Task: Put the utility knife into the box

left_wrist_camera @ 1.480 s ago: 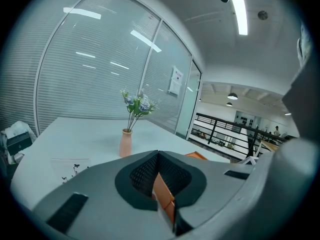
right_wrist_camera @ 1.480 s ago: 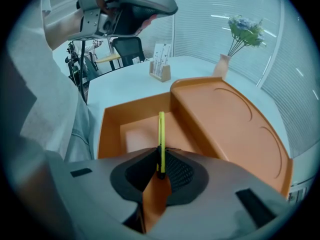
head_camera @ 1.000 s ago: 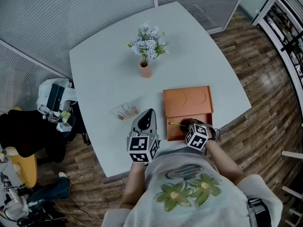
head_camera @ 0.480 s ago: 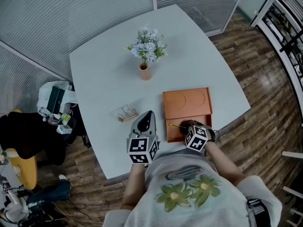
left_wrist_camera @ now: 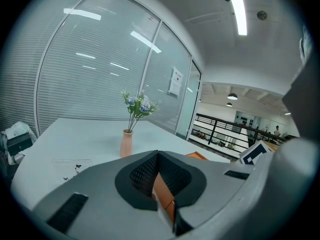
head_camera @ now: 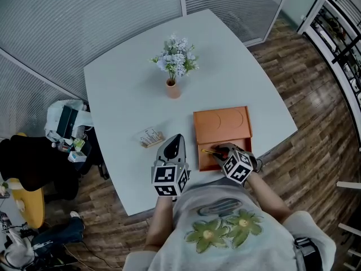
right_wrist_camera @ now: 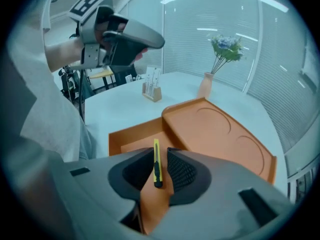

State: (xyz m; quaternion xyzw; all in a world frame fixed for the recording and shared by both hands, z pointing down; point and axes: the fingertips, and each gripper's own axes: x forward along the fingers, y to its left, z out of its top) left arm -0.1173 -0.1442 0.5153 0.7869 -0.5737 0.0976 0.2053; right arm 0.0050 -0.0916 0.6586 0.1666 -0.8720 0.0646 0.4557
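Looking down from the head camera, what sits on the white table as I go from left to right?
Small card stand → vase of flowers → orange box.

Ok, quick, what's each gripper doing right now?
Left gripper: closed, empty.
Right gripper: open, knife between its jaws, over the box.
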